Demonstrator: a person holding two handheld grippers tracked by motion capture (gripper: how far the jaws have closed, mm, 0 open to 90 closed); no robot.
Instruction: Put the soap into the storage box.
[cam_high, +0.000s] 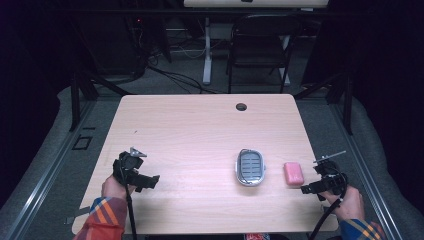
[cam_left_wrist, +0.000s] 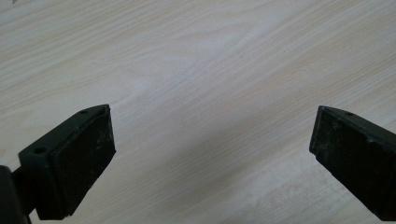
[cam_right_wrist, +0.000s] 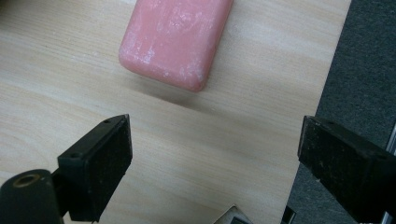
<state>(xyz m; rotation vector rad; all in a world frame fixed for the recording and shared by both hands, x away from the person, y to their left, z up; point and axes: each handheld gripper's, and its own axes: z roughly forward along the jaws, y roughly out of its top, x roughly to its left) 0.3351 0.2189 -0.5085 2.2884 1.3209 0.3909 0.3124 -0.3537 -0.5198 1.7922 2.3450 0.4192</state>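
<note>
High view: soap (cam_high: 293, 173) at 3 o'clock of dish (cam_high: 250, 167); left claw (cam_high: 145, 182) and right claw (cam_high: 311, 188) both apart, empty.

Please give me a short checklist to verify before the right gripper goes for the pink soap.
1. Right gripper jaws wide open: ok.
2. Soap lies flat on the table, free: ok.
3. Soap ahead of the jaws, not yet between them: ok.
4. Dish beside the soap, apart from it: ok.
5. Left gripper open, over bare table, out of the way: ok.
6. Soap slippery or dry: cannot tell.
</note>
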